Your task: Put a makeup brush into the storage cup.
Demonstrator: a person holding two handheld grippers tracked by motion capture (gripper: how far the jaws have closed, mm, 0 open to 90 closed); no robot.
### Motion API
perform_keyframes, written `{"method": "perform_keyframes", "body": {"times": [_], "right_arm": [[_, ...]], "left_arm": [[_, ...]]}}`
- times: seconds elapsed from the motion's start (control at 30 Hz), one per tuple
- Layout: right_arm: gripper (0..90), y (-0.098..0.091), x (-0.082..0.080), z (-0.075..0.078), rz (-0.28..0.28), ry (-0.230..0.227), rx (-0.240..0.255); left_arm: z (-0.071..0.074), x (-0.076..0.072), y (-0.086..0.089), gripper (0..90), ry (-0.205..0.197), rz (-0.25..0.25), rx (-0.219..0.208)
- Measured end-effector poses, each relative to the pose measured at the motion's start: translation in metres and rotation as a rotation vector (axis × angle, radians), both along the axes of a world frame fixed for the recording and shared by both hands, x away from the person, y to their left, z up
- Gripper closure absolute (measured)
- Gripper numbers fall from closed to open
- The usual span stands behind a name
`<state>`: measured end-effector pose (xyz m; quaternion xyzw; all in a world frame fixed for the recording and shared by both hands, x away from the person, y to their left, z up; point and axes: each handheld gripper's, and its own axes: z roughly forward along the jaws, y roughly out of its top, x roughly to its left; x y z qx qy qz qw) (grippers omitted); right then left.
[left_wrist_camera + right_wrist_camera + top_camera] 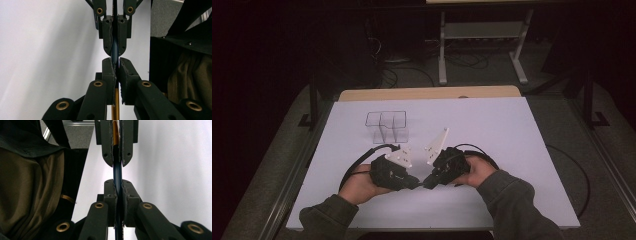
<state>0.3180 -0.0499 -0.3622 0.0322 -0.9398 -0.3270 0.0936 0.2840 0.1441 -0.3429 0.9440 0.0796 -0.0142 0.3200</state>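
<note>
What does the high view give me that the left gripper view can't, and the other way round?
High view: the clear divided container standing beyond both hands, apart from them, and the tabletop as a whole. Left gripper view: the left gripper shut on a slim pen-like rod, gold at the near end and blue ahead, with the right gripper clamped on the blue end. Both: the two grippers meeting tip to tip over the white surface.
</note>
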Motion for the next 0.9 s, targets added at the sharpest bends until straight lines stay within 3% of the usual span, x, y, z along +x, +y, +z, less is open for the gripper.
{"method": "perform_keyframes", "body": {"times": [0.2, 0.47, 0.9], "right_arm": [[82.9, -0.006, -0.001, -0.001, -0.004, -0.009, 0.014], [82.9, -0.016, -0.001, 0.000, -0.026, -0.019, 0.026], [82.9, -0.027, -0.002, 0.005, -0.045, -0.034, 0.057]], "left_arm": [[0.001, 0.000, 0.003, 79.8, 0.015, 0.023, -0.018], [0.001, 0.000, 0.009, 68.4, 0.021, 0.051, -0.020], [0.000, 0.000, 0.016, 73.2, 0.029, 0.054, -0.018]]}}
